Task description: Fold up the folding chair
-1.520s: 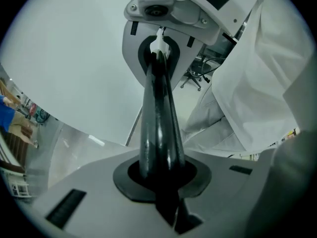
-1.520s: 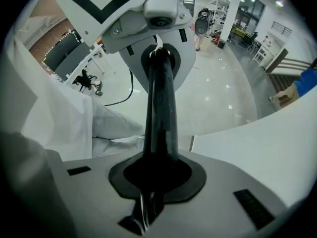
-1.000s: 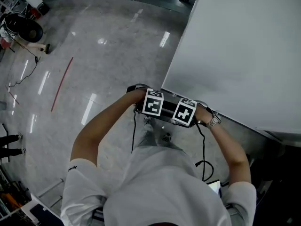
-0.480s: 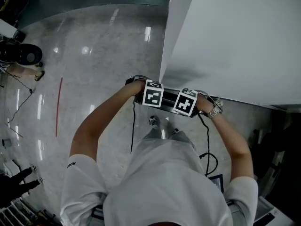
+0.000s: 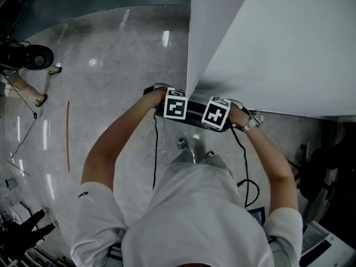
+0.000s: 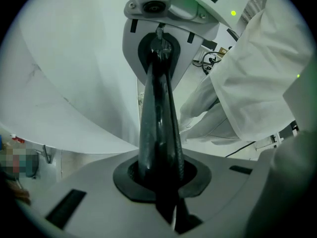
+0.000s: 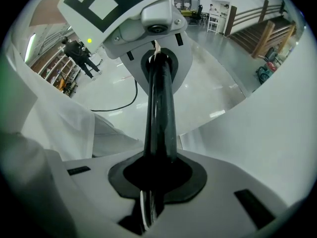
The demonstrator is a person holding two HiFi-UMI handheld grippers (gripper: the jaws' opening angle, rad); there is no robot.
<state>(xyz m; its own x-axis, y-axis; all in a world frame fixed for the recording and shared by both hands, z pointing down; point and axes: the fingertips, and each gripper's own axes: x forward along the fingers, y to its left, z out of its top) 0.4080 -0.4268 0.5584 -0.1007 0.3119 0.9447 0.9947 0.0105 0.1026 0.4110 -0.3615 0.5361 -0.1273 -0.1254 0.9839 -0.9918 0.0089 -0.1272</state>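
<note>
We're looking down on the white table (image 5: 289, 49), and its near corner is our marker here. Right at that corner, just on the floor side, the two grippers sit nose to nose. The left gripper (image 6: 157, 86) has its dark jaws pressed together with only a thin seam between them. They run straight on into the jaws of the right gripper (image 7: 159, 103), which are likewise closed up. Where one pair ends and the other begins we can't make out, nor whether either pair pinches the other.

From above, the marker cubes (image 5: 176, 104) cover most of both tools, leaving just a black stretch between them. The left hand (image 5: 156, 96) and the right hand (image 5: 239, 115), a wristwatch (image 5: 253, 123) on it, are half tucked behind the cubes. The table itself is cut off at the top and right edges.

And the folding chair? We can't pick it out in any view. Past the table's right end there's a dark shape (image 5: 322, 166), too dim to name. A black cable (image 5: 155, 149) drops from the left tool, away from the table.
</note>
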